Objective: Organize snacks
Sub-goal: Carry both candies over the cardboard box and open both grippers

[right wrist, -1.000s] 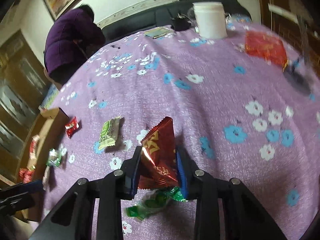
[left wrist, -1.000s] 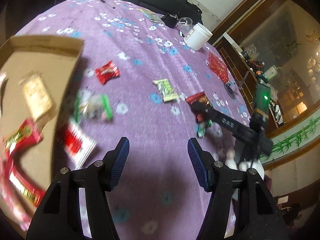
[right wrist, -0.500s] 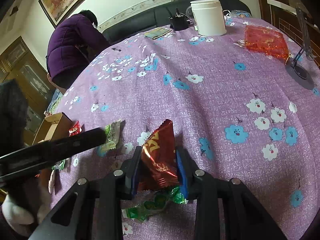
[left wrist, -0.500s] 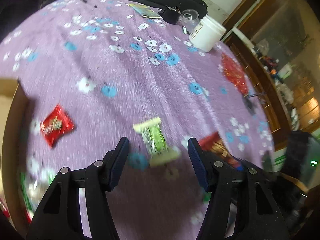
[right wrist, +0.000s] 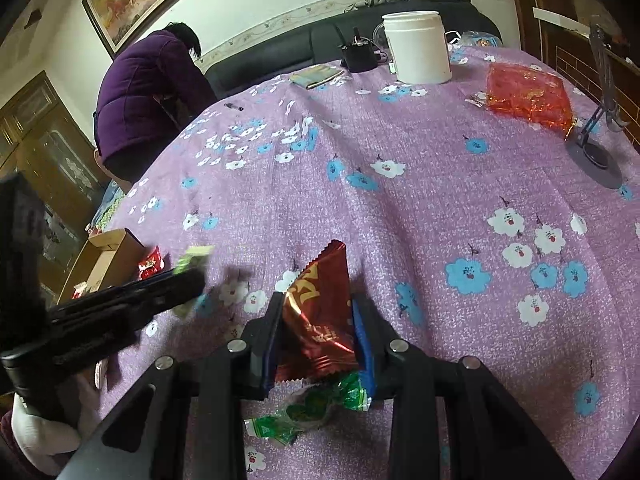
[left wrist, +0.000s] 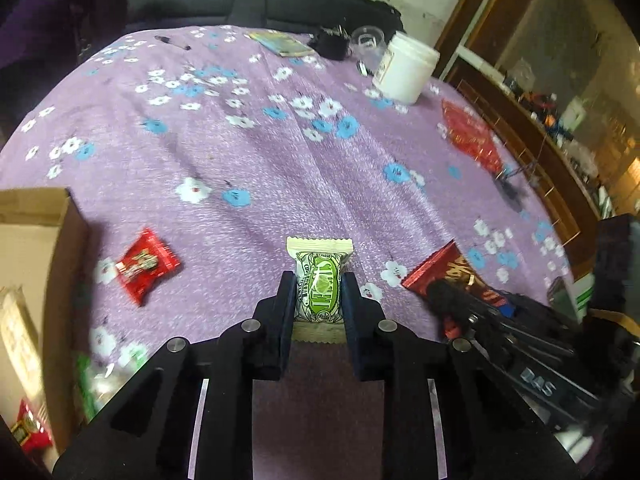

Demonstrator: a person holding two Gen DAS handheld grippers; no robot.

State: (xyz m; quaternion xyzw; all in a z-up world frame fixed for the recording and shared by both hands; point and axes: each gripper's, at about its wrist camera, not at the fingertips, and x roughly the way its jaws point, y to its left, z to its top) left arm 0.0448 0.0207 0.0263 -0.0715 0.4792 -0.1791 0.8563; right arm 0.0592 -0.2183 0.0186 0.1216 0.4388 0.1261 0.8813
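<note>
My left gripper [left wrist: 319, 286] has its jaws closing, pads pressed on both sides of a green-and-white snack packet [left wrist: 320, 276] that lies on the purple flowered cloth. My right gripper [right wrist: 316, 312] is shut on a dark red foil packet [right wrist: 316, 312] that stands upright, and a green clear wrapper [right wrist: 308, 404] lies under its fingers. In the left wrist view the right gripper [left wrist: 452, 294] and its red packet [left wrist: 434, 268] are to the right. A small red packet [left wrist: 146, 266] lies loose beside the open cardboard box [left wrist: 60, 240], which holds several snacks.
A white jar [left wrist: 404, 68], a red foil bag [left wrist: 472, 140] and a phone stand [right wrist: 596, 160] sit at the far right of the table. A pen [left wrist: 172, 43] and a booklet [left wrist: 284, 42] lie at the back. A person in a purple jacket [right wrist: 148, 92] bends beyond the table.
My left gripper swung away from the box to the green packet and closed on it. The right gripper kept still with the red packet in its grip.
</note>
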